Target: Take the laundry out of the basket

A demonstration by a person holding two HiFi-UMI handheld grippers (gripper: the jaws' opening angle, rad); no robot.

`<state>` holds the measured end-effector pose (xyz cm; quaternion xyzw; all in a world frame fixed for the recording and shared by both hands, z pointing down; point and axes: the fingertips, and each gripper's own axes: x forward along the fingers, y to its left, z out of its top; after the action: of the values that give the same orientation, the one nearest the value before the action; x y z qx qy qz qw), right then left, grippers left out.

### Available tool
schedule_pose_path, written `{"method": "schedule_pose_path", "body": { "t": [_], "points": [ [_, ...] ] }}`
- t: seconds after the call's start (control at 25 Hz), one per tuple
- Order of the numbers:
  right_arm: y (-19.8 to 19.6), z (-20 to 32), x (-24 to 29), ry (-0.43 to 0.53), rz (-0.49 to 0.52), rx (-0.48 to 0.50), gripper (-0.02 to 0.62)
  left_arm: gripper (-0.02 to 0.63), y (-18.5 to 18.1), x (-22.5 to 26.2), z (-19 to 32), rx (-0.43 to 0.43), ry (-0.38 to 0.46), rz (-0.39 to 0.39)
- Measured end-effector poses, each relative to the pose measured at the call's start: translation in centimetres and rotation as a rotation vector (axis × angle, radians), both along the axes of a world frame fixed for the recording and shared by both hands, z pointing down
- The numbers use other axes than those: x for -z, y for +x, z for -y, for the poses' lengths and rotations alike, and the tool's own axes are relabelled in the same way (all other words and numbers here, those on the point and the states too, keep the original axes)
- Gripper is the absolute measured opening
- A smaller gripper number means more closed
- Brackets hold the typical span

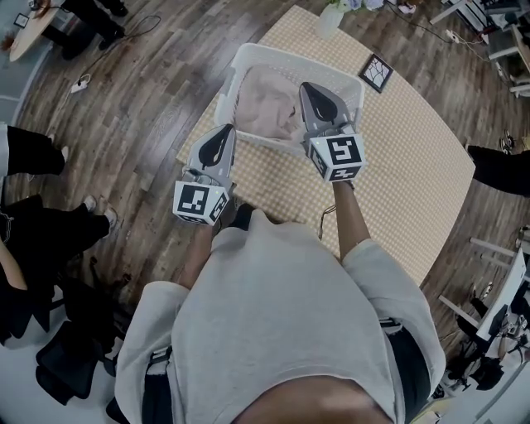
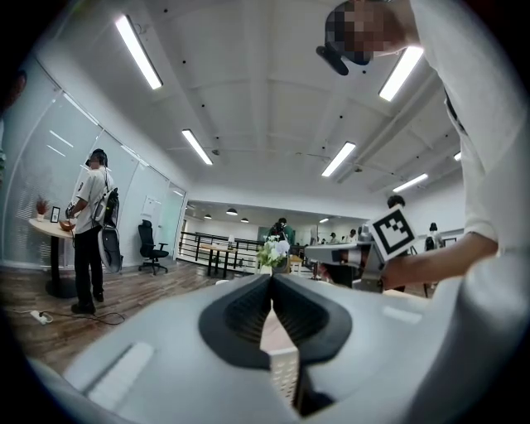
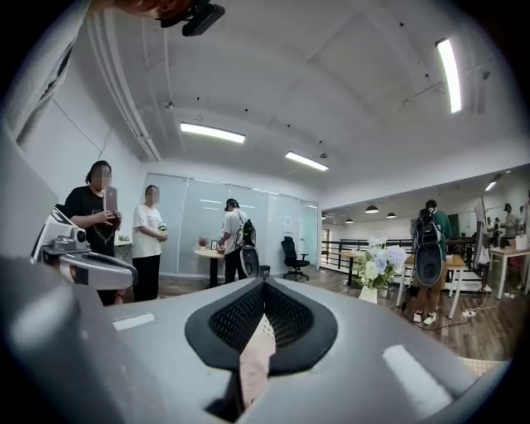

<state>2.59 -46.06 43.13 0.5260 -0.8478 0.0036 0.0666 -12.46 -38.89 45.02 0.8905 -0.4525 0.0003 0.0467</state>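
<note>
Nearest you, your left gripper (image 1: pixel 227 131) is held level off the near-left corner of the white basket (image 1: pixel 233 79). Its tip lies just at the near rim, and whether it touches the rim cannot be told. In the left gripper view its two dark pads meet at the tips with nothing clamped between them, and only a sliver of the basket's perforated wall shows through the gap lower down. A little farther and to the right, your right gripper (image 1: pixel 305 86) reaches over the basket's right half, its marker cube (image 1: pixel 342 156) near you and its tip above the contents. The right gripper view shows those jaws closed together too, gripping nothing, with pale pink cloth showing through the slot beneath them. The laundry (image 1: pixel 263 103), a pale pinkish heap, lies inside the basket and fills most of its floor to the left of the right gripper. The basket stands on the near-left part of a table covered with a checked cloth (image 1: pixel 397 166). Past the basket to the right a small framed picture (image 1: pixel 377 73) lies on the cloth, and at the far edge stands a white vase (image 1: pixel 330 21) of flowers. Wooden floor (image 1: pixel 141 91) surrounds the table.
</note>
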Motion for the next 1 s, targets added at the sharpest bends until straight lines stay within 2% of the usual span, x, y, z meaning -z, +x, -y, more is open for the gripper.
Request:
{"method": "schedule_pose_path", "body": {
  "t": [0.4,0.52,0.68,0.76,0.84,1.0],
  "points": [
    [-0.7,1.3,-2.3,-0.053,-0.015,-0.007,-0.002,0.009,-1.1,-1.2,1.0,0.002,-0.036,-0.002],
    [-0.4,1.9,-3.7,-0.101,-0.007,-0.014,0.000,0.009,-1.2,-1.7,1.1,0.004,-0.049,0.002],
    [0.5,3.4,-4.9,-0.200,0.050,-0.009,0.006,0.008,-1.1,-2.7,1.5,0.003,-0.066,0.012],
    [0.7,4.2,-5.1,-0.229,0.033,0.020,0.090,0.008,-1.2,-3.1,1.7,0.008,-0.075,0.012],
    [0.9,5.1,-6.3,-0.268,0.007,0.030,0.140,0.008,-1.5,-3.5,2.1,0.017,-0.084,0.013],
    [0.8,5.6,-10.4,-0.390,0.002,0.047,0.281,0.009,-1.8,-4.2,2.5,0.026,-0.100,0.018]
  ]
}}
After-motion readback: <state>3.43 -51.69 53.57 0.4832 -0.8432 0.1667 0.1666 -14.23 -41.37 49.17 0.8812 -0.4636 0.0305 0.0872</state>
